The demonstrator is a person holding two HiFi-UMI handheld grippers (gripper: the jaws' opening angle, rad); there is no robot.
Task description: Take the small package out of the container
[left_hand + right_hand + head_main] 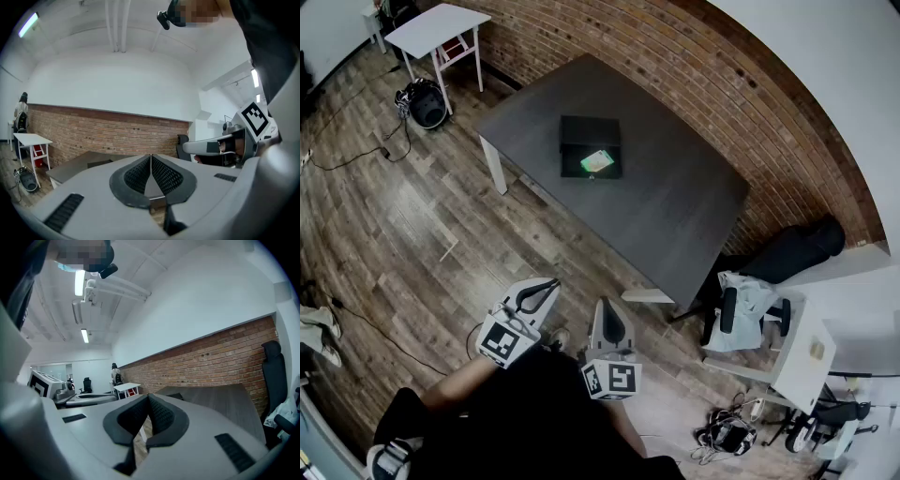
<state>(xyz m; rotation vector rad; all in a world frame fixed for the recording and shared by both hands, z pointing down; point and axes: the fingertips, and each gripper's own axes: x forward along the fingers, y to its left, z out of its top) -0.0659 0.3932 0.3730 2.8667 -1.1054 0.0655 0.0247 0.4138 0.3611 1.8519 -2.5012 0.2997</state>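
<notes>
Head view has the small green package [598, 161] lying inside the open black box container [581, 133] at the middle of the dark grey rectangular table [675, 216], with both grippers well short of that table. The left gripper [549, 285] and right gripper [608, 306] each have jaws pressed together on nothing. So I'd call this the approach: next, one must reach the table, spread its jaws and come down over the package.
</notes>
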